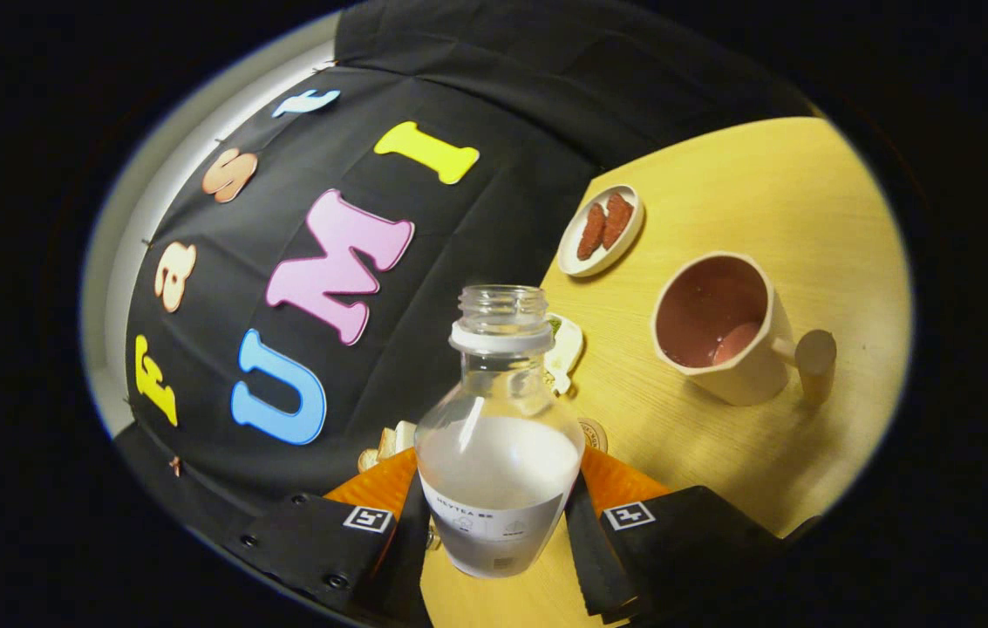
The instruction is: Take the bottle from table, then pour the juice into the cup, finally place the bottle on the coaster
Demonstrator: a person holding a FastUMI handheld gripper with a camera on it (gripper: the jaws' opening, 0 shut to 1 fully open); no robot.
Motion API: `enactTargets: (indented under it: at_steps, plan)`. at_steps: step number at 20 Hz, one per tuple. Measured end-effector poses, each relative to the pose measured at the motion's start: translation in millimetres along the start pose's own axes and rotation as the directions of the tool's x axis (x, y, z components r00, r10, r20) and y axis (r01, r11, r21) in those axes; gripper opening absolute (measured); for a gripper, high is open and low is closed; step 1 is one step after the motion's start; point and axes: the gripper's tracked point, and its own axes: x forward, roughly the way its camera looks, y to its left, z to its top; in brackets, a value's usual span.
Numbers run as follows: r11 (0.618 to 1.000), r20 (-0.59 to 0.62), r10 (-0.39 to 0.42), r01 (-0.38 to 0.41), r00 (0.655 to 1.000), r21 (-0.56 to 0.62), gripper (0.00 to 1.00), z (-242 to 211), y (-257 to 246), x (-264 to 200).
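Clear plastic bottle (499, 436), uncapped and part-filled with white liquid, is pinched between both fingers of the gripper (500, 515), above the pale wooden table (764, 209). Beyond the bottle sits the cream mug with pink interior (720, 327); further beyond, a small white dish of red pieces (603, 229).

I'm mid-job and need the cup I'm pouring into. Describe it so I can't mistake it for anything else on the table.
On the yellow wooden table, look beyond the open bottle gripped between the gripper fingers. The cup stands past the bottle, nearer than the small white dish holding two reddish pieces. It is the only deep vessel: cream outside, pinkish inside, with a stubby wooden handle.
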Motion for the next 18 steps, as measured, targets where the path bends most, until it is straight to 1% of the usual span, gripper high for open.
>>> enactTargets:
  at_steps: [4,6,8,11,14,18]
  plan:
    - [0.989,-0.025,-0.07,0.073,0.997,0.125,0.73,1.6,-23.6,11.3]
    - [0.975,-0.039,-0.07,0.077,0.997,0.21,0.73,3.1,-19.7,16.0]
    - [0.955,-0.048,-0.062,0.073,0.997,0.288,0.72,2.3,-13.8,19.2]
    - [0.928,-0.078,-0.071,0.095,0.994,0.361,0.72,-4.1,-11.1,31.5]
    - [0.89,-0.087,-0.069,0.101,0.994,0.445,0.73,-1.0,-4.7,31.9]
    - [0.836,-0.077,-0.085,0.114,0.993,0.537,0.73,7.8,-9.0,34.3]
